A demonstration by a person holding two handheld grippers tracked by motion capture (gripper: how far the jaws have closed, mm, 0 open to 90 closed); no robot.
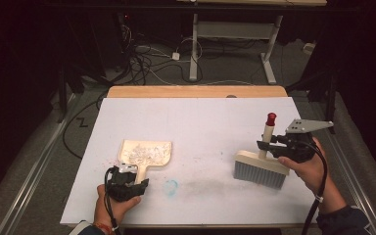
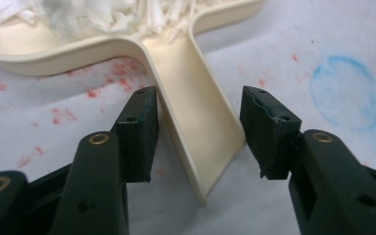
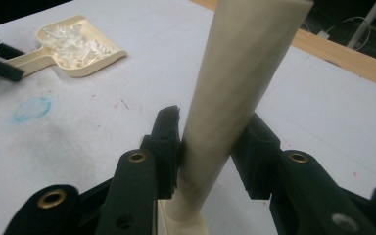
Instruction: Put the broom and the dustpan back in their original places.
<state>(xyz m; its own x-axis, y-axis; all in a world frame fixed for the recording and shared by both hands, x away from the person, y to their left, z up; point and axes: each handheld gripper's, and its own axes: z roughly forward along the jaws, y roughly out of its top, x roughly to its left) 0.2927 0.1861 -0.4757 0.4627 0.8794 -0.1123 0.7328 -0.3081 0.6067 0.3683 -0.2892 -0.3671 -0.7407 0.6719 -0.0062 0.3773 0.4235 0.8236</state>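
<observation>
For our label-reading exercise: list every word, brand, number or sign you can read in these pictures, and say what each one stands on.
None: no readable text in any view.
The dustpan and its handle are plain cream, unprinted.
The brush and its handle bear no lettering.
The table cover has a blue ring smudge and red specks: stains, not signs.

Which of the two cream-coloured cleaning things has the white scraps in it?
The dustpan, lying flat by the left tool. The brush stands on its bristles, with nothing on it.
</observation>
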